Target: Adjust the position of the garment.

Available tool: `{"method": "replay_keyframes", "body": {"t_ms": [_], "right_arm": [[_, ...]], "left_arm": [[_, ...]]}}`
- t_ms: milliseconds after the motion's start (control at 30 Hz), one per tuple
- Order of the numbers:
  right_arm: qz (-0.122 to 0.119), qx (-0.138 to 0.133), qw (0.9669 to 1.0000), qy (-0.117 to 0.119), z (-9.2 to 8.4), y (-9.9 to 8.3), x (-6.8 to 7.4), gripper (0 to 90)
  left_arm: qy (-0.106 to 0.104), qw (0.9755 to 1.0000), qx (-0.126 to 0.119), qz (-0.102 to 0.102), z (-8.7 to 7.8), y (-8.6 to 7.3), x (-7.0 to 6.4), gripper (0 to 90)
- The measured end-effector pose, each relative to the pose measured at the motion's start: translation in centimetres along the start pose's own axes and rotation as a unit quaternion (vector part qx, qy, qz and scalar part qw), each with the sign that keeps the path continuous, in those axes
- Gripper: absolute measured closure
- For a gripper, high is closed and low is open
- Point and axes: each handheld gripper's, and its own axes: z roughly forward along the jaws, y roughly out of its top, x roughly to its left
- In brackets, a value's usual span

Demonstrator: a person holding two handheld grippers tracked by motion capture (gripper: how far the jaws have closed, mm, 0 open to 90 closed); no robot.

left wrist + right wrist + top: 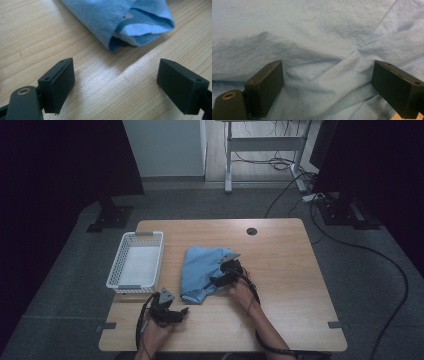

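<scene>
Here I am working a blue cloth (201, 267) that is lying partly folded near the centre of the wooden table (285, 285). Judging from its layered, rounded outline, at least one fold is already in place; the remaining folds, and perhaps a transfer to the white basket (135, 261) sitting at about nine o'clock from the cloth, appear to be still ahead. The basket is standing empty.

My right gripper (223, 278) is resting over the cloth's edge at roughly four o'clock of the bundle; in the right gripper view its jaws are standing wide apart with rumpled fabric (319, 50) spread below and between them, and the pads are not pressing on it. My left gripper (176, 312) is hovering over bare wood at about seven o'clock from the cloth, just short of its near corner; in the left gripper view its jaws are likewise gaping, nothing between them, with the folded corner (140, 27) lying at twelve o'clock ahead, its layers showing at the open end.

Count of items: one blue cloth, one white basket, one table, two grippers. One round cable hole (251, 231) is sitting at about one o'clock from the cloth, near the far edge.

I am judging the work as roughly midway: cloth gathered, not yet finished or stowed.
</scene>
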Motion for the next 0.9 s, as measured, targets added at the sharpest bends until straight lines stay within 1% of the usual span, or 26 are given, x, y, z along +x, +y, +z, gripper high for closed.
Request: {"method": "replay_keyframes", "body": {"t_ms": [600, 767, 900], "right_arm": [[-0.002, 0.0, 1.0, 0.001, 2.0, 1.8, -0.6, 10.4], [-0.003, 0.0, 1.0, 0.004, 2.0, 1.8, -0.6, 9.7], [-0.006, 0.003, 0.9999, 0.01, 2.0, 1.8, -0.6, 6.4]], "left_arm": [[0.003, 1.0, 0.0, -0.003, 0.1, 0.2, -0.1, 14.6], [0.003, 1.0, 0.0, -0.003, 0.2, 0.2, -0.1, 14.5], [0.004, 1.0, 0.0, -0.003, 0.2, 0.2, -0.1, 14.5]]}}
